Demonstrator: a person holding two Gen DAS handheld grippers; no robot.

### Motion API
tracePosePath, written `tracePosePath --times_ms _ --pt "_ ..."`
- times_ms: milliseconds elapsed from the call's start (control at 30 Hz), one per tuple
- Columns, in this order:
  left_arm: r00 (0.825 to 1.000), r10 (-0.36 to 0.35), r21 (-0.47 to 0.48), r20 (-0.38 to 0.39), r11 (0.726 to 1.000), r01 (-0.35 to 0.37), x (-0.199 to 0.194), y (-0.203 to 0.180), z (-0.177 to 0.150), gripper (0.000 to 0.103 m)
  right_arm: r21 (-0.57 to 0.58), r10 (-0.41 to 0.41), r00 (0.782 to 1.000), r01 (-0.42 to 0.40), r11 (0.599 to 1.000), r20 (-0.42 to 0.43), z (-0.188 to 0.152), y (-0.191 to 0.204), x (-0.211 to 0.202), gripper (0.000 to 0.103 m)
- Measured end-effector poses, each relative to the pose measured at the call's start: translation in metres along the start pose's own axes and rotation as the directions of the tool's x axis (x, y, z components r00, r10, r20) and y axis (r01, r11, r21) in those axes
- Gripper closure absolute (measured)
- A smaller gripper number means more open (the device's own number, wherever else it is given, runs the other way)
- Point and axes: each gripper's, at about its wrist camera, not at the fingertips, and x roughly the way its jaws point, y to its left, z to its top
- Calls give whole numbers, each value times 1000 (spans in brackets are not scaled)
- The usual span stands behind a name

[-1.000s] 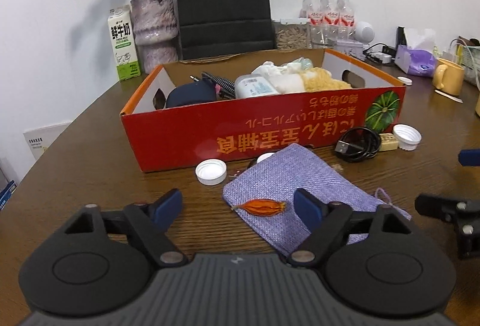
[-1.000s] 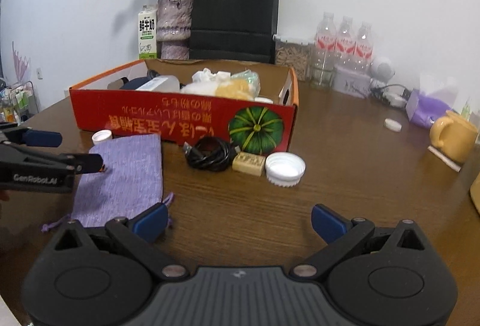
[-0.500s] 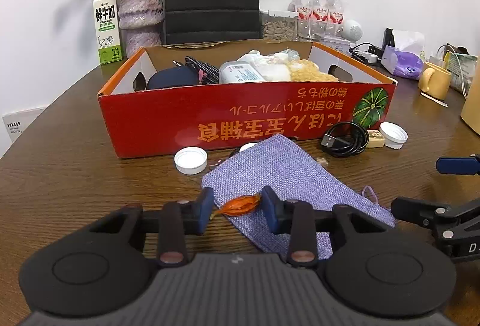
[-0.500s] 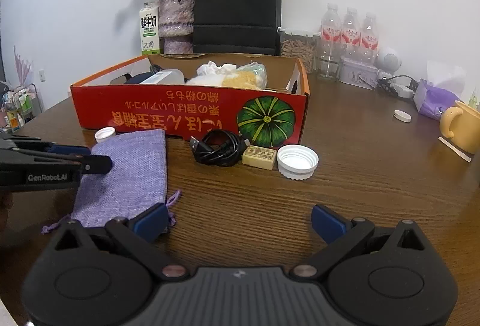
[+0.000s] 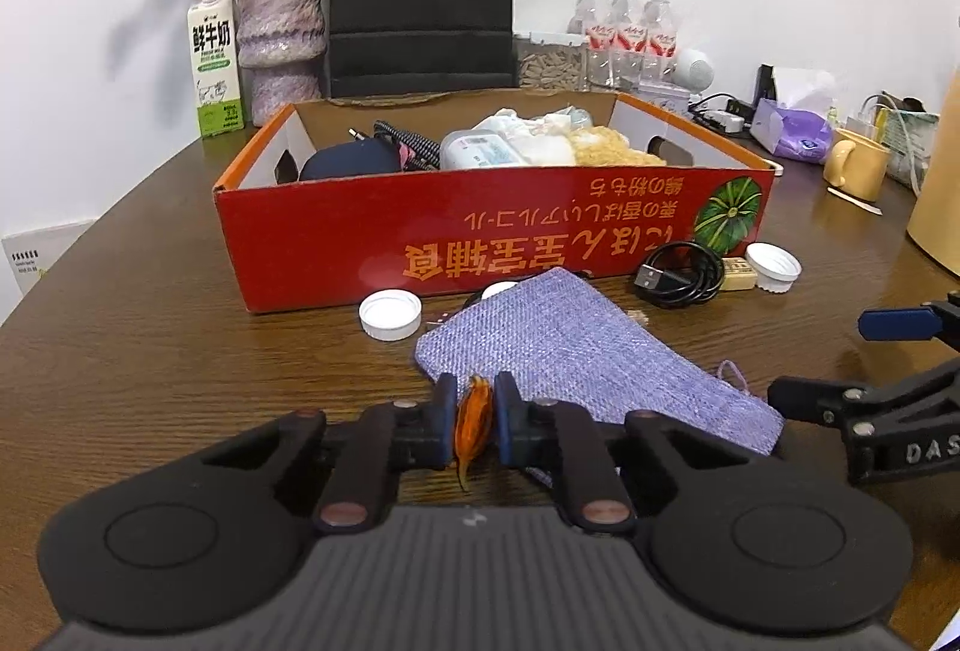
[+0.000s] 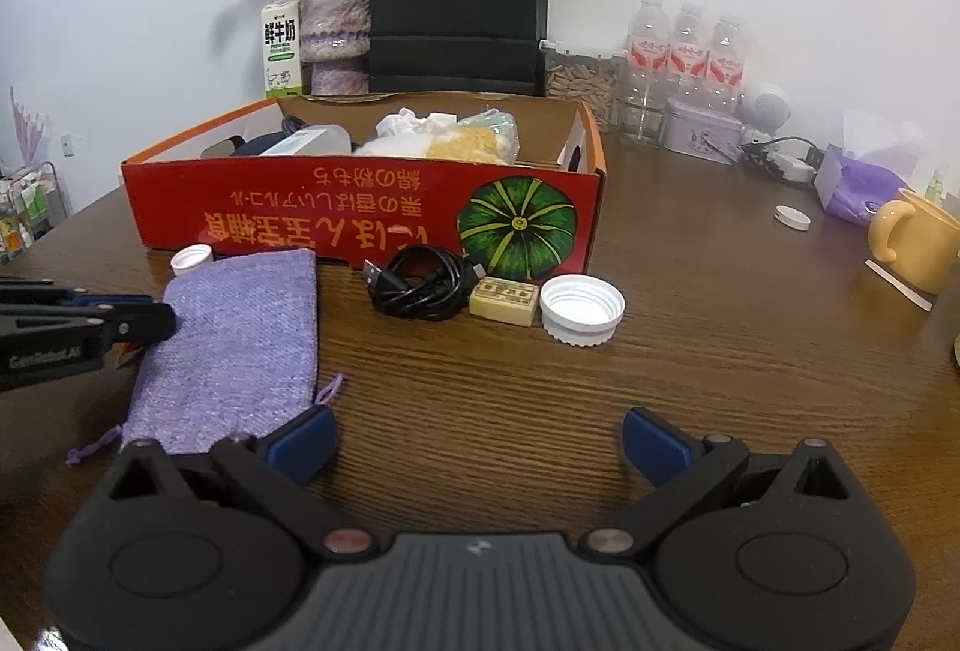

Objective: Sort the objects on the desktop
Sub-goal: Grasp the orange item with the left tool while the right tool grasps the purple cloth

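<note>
Left wrist view is showing the left gripper [image 5: 471,426] clamping its blue pads on a small orange dried pod [image 5: 472,420], which is hanging between them at the near corner of the purple cloth pouch [image 5: 576,345]; whether the pod is clear of the cloth is hard to tell from here. The red cardboard box [image 5: 480,225] is already holding a dark case, a white container and some bagged things, so part of the sorting is looking done. Several items are waiting on the wooden table [image 6: 690,351] in front of the box: the pouch, a coiled black cable [image 6: 420,285], a small tan block [image 6: 503,300], a large white cap [image 6: 581,308] and a smaller white cap [image 5: 390,314]. The right gripper [image 6: 477,441] is hovering spread wide and carrying nothing, near the pouch's drawstring end.
</note>
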Motion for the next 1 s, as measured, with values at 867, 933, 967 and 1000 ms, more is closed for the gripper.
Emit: tracePosePath --times_ms 867,933,967,1000 --pt "994 80 -109 68 991 -73 -47 67 -12 90 -103 171 982 -179 978 -82 30 103 32 1" --pt "995 78 -113 69 991 -70 -48 69 -14 90 -107 179 981 -186 977 -71 30 104 29 8" --pt "995 75 -113 68 991 -67 -48 69 -14 90 -110 183 981 -189 976 -66 29 105 28 13" --pt "995 74 -114 67 991 -66 -48 69 -14 90 -112 185 981 -191 975 -62 29 106 26 21"
